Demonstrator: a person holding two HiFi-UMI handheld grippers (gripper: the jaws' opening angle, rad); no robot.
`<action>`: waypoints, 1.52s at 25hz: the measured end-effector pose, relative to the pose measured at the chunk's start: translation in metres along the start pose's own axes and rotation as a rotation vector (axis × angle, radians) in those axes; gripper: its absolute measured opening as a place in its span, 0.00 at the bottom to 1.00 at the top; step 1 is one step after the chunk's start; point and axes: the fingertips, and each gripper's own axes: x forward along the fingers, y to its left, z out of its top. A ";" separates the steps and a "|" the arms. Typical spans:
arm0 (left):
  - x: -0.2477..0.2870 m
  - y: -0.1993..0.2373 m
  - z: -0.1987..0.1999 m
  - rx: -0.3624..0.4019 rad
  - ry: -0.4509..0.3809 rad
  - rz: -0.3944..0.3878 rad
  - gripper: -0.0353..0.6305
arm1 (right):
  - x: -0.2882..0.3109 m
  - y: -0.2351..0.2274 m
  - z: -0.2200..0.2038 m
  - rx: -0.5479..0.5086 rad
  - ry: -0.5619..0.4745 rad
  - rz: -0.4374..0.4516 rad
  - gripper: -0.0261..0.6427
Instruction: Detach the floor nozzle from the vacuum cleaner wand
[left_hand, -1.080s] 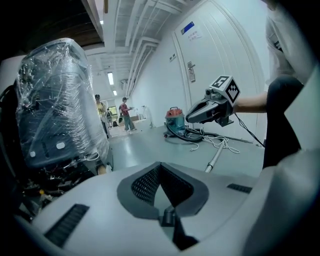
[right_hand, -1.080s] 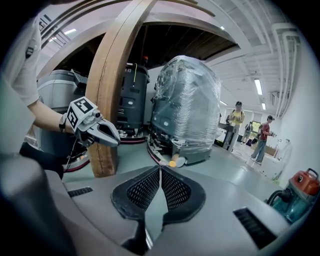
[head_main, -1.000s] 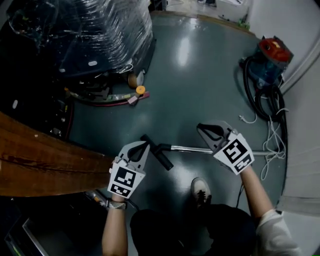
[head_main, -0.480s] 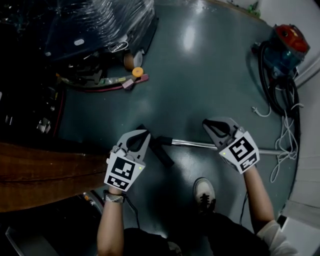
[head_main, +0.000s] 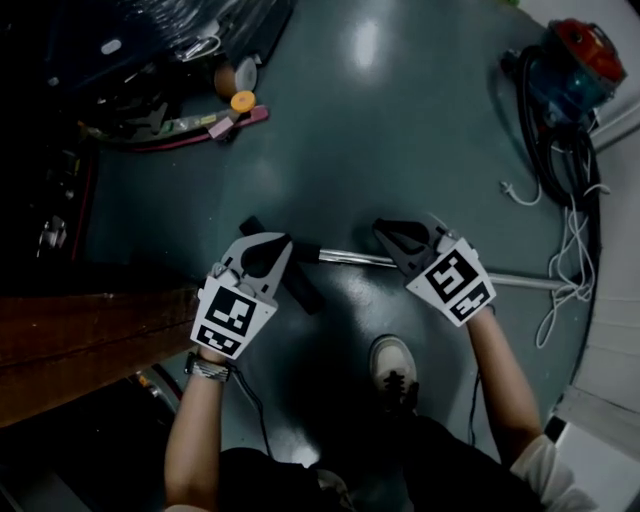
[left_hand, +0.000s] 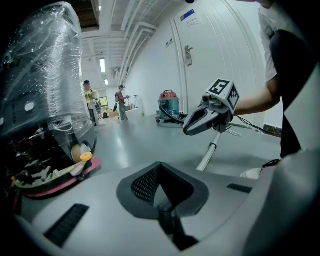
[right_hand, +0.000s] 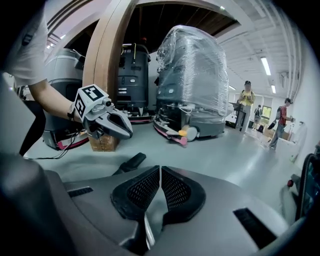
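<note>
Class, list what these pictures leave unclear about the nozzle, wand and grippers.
- Floor nozzle joint to the wand: head view, dark, partly under the left gripper.
- Wand's far end: head view, lost among cables.
- Wand under the right gripper: its own view, blocked by its body.

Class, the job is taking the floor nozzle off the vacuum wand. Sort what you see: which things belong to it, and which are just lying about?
Belong to the job: floor nozzle, wand, left gripper, right gripper, both shut and empty.
Just lying about: plastic-wrapped machine, orange disc, white cables, wooden beam.
</note>
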 end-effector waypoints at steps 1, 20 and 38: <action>0.003 -0.002 -0.004 0.004 0.007 -0.008 0.05 | 0.003 0.002 -0.003 0.004 0.006 0.007 0.08; 0.050 -0.034 -0.077 0.007 0.225 -0.106 0.30 | 0.023 0.022 -0.083 0.042 0.205 0.073 0.22; 0.083 -0.023 -0.140 0.018 0.445 -0.179 0.54 | 0.052 0.057 -0.137 0.004 0.349 0.287 0.37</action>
